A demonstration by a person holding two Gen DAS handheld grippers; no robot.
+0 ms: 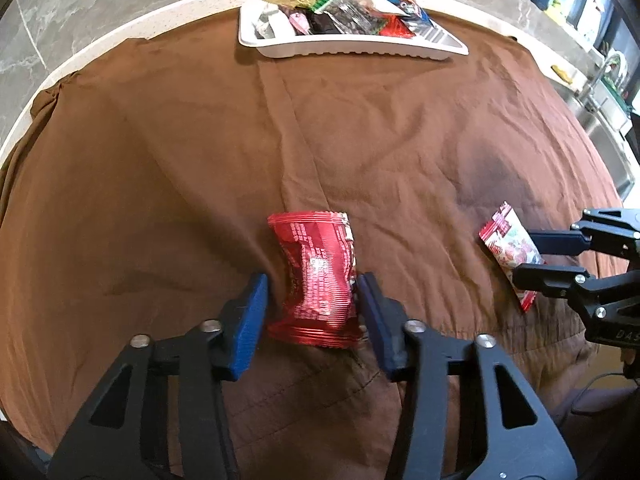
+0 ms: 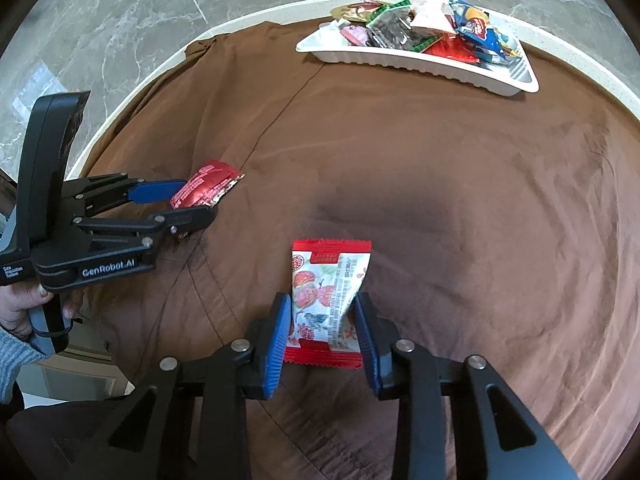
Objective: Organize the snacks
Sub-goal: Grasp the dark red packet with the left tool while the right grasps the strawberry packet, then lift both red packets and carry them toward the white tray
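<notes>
Left wrist view: left claw (image 1: 314, 300) pinching a crumpled red foil snack packet (image 1: 314, 280) at its waist, blue pads pressing both sides; the packet lies on the brown cloth (image 1: 180, 160) covering the round pale counter (image 1: 100, 40). Packet's near edge partly hidden behind the right pad. At 3 o'clock, the right claw (image 1: 532, 256) reaches in, cut off by the frame edge, its fingers over a red-and-white printed snack sachet (image 1: 506, 246); lower end of the sachet is hidden. At 12 o'clock, a white plastic tray (image 1: 352, 50) heaped with mixed snack wrappers (image 1: 344, 12), individual packs hard to make out. A sink tap (image 1: 604, 76) is blurred at 2 o'clock.

Right wrist view: right claw (image 2: 324, 322) pinching the red-and-white sachet (image 2: 326, 304), pads squeezing its lower half; print too small to read. At 9 o'clock, the left claw (image 2: 188, 200) grips the red packet (image 2: 206, 186), near finger covering part of it. A hand (image 2: 24, 304) in a grey sleeve (image 2: 14, 354) holds that tool, cut off by the edge. Tray (image 2: 420, 64) at 1 o'clock, well apart. Grey marbled floor (image 2: 120, 20) beyond.
</notes>
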